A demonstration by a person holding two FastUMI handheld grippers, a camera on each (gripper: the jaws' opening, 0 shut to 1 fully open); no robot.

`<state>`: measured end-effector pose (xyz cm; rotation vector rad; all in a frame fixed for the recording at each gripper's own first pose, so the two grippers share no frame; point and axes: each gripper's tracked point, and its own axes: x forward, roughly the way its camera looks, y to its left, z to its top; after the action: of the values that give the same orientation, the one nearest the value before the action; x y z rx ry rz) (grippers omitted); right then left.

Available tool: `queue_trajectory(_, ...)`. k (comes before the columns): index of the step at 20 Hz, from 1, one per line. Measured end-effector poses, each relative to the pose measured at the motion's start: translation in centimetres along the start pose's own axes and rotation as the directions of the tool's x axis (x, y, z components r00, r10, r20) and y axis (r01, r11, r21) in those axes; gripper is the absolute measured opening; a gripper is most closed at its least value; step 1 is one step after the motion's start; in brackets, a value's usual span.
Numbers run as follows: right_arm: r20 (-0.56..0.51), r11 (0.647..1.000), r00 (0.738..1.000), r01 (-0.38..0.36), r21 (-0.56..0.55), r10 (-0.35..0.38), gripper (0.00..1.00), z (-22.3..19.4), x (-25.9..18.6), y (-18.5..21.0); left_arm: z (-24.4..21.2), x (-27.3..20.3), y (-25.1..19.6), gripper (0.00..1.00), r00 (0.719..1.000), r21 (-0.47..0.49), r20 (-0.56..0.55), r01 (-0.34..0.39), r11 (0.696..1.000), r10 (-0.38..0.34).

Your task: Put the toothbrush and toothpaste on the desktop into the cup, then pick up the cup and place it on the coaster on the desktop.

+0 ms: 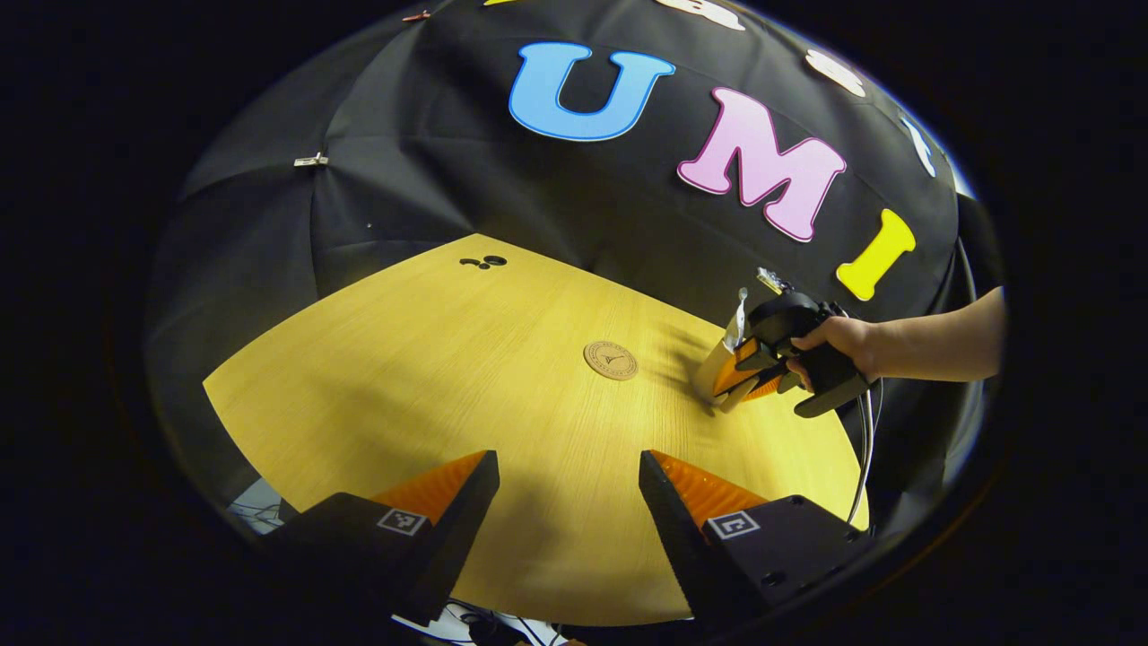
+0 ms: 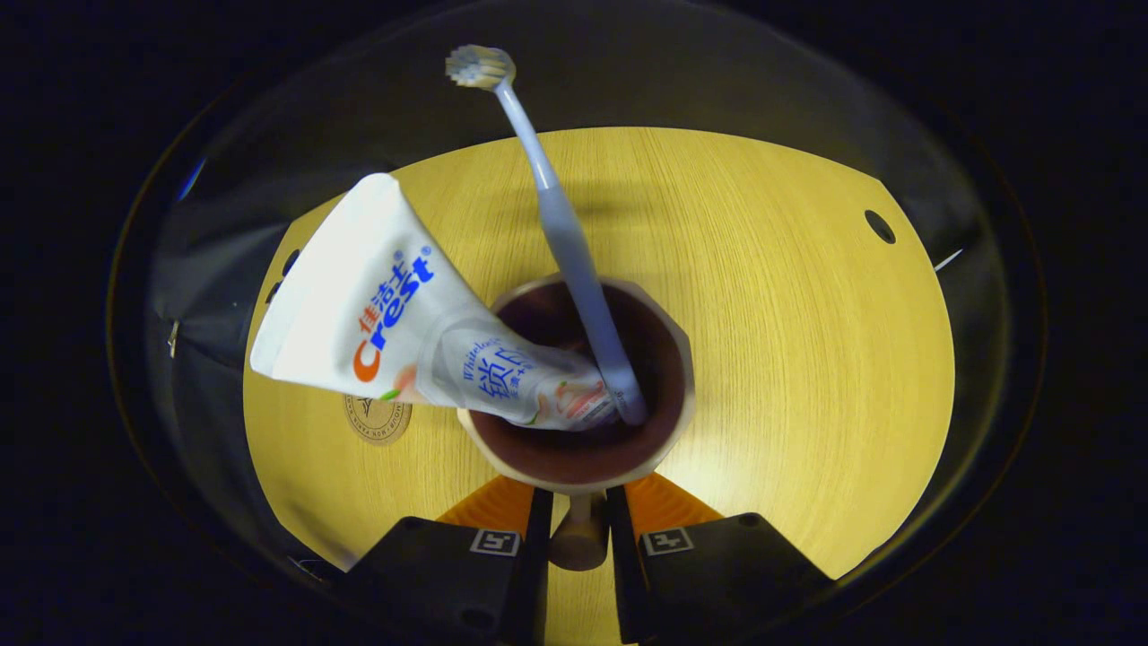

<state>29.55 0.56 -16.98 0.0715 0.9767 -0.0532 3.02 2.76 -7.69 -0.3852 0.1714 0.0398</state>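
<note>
The right gripper [image 2: 574, 516] has its fingers pinching the handle of the cup [image 2: 578, 467], which carries the toothpaste [image 2: 395, 332] and the toothbrush [image 2: 565, 233]. In the left gripper view the cup [image 1: 717, 372] looks tilted, near the coaster [image 1: 611, 360] and to its right on the surface [image 1: 502, 359]. The left gripper [image 1: 567, 489] waits with fingers spread, holding nothing. The risk, I think: the heavy tube leans far out, so a tilt could throw it out before the cup reaches the coaster.

White toothpaste [image 2: 386, 314] (tan coaster [image 1: 611, 360])
</note>
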Motion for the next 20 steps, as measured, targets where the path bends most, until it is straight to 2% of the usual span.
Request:
queue_trajectory(1,-0.001,1.0,1.0,0.004,0.005,-0.004,0.35,0.0,-0.1,-0.1,-0.1,0.1,0.0,0.98,1.0,0.002,-0.001,0.0,1.0,0.0)
queue_trajectory(2,0.011,1.0,1.0,0.026,0.0,-0.026,0.35,0.2,0.0,-0.3,-0.2,0.1,0.1,0.98,1.0,0.005,-0.004,0.001,1.0,-0.001)
queue_trajectory(3,0.023,0.999,0.999,0.034,-0.001,-0.034,0.3,0.4,-0.1,-0.3,-0.3,0.1,0.1,0.98,1.0,0.006,-0.007,0.001,1.0,-0.001)
queue_trajectory(4,0.014,0.999,0.999,0.04,-0.003,-0.039,0.23,0.0,-0.1,-0.3,-0.3,0.1,0.2,0.98,1.0,0.007,-0.009,0.001,1.0,-0.001)
queue_trajectory(5,0.025,0.999,0.999,0.038,-0.011,-0.038,0.28,0.0,-0.3,-0.3,-0.4,0.1,0.1,0.98,1.0,0.006,-0.012,0.004,1.0,-0.004)
queue_trajectory(10,0.088,0.998,0.996,0.025,-0.061,-0.019,0.25,1.1,-1.7,0.8,-0.4,0.1,0.5,0.97,1.0,0.006,-0.018,0.007,1.0,-0.007)
queue_trajectory(16,0.118,0.995,0.992,-0.036,-0.089,0.047,0.25,2.7,-3.6,5.6,0.1,0.2,1.4,0.98,1.0,0.002,-0.005,-0.003,1.0,0.003)
queue_trajectory(17,0.116,0.995,0.991,-0.051,-0.087,0.061,0.31,2.8,-3.8,6.6,0.2,0.1,1.5,0.98,1.0,-0.001,-0.001,-0.003,1.0,0.003)
queue_trajectory(20,0.115,0.992,0.991,-0.06,-0.114,0.073,0.27,3.3,-3.9,8.9,0.5,-0.2,2.0,0.98,1.0,-0.015,0.011,-0.01,1.0,0.01)
